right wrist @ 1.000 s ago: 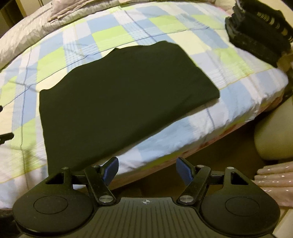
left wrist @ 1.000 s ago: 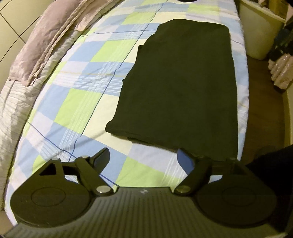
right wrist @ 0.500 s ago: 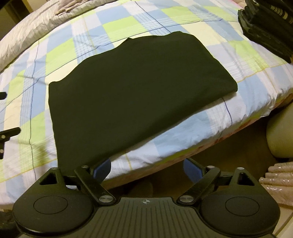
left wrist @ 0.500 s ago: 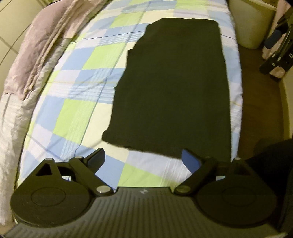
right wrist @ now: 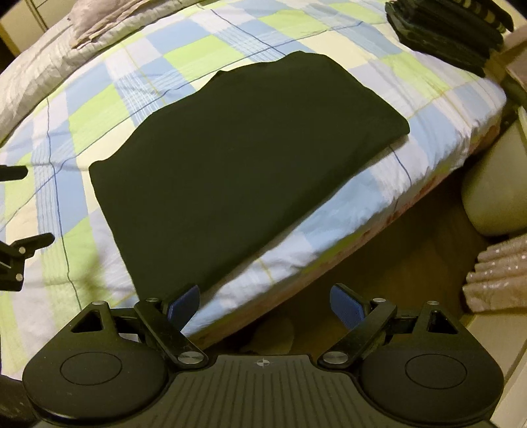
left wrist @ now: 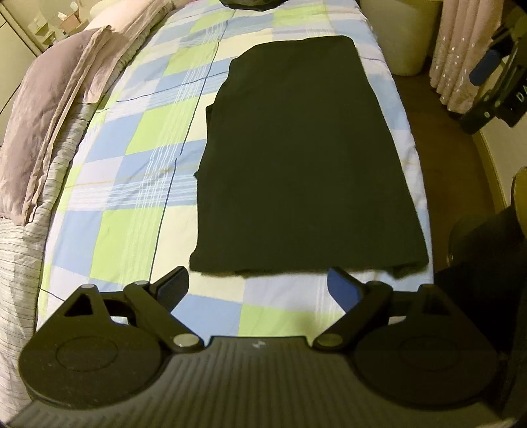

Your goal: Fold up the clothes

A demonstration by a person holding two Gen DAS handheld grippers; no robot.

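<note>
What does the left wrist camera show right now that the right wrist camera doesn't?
Left wrist only: the left gripper, open and empty, the near hem of the black garment, and a pink curtain. Right wrist only: the right gripper, open, and a stack of dark folded clothes at the far corner. Both show the garment flat on the checked bedspread.

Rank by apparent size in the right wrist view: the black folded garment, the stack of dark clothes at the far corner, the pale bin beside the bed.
1. Black folded garment, by far largest.
2. Pale bin, partly cut off by the frame.
3. Stack of dark clothes, also cropped and farther away, so its rank against the bin is unsure.
</note>
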